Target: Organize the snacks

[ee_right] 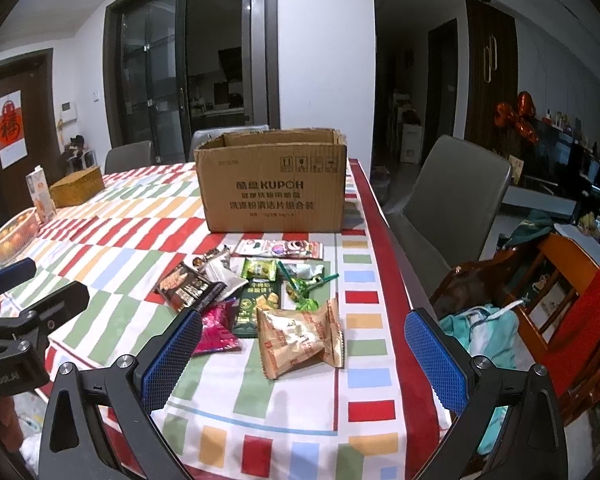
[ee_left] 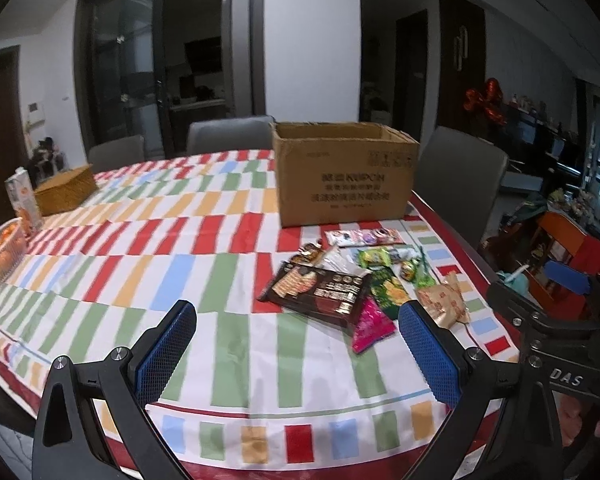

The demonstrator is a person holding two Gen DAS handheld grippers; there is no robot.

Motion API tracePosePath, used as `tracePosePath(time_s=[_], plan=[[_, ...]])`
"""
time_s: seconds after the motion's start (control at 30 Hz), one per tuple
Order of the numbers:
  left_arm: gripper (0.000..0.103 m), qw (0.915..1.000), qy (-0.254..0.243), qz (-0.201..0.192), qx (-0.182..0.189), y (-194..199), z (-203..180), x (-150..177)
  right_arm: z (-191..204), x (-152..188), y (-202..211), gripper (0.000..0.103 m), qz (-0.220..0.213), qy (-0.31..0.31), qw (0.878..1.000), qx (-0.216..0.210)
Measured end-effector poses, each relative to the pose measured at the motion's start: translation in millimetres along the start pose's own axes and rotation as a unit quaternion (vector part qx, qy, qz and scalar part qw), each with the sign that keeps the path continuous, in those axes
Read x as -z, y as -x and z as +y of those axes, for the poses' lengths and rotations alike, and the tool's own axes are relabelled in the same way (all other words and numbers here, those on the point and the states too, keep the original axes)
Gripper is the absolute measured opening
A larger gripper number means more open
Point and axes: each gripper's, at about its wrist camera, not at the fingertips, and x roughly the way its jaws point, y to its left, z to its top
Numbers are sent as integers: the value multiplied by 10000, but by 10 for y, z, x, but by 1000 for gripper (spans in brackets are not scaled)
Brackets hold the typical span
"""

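Several snack packets lie in a pile on the striped tablecloth in front of an open cardboard box. Nearest are a tan wrapped cake, a pink packet, a dark green packet and a large dark brown packet. My left gripper is open and empty, above the table's near edge, left of the pile. My right gripper is open and empty, just short of the tan cake. The right gripper also shows in the left wrist view.
A wicker box, a juice carton and a basket of oranges stand at the table's left. Grey chairs stand along the far and right sides. A wooden chair with clothes is at the right.
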Motion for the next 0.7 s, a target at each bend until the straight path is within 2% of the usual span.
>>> tracePosePath(time_s=[0.1,0.27,0.5,0.7], plan=[[102,9999,-64,80,134,-77,-45,-7,-56,8,-76,102,132,-47,9999,-27],[91,9983,-165,321,448,-282,-130,-17,-99,36,-215,102,280,-2,9996,-39],[77,9921,-64,932,840,-678,-212,44,-152,66,-440,102,489,-22,9987,-103],[66,9855,130,1356,1011,-980,-243,121,-185,105,-649,101,655,-29,9976,-209]])
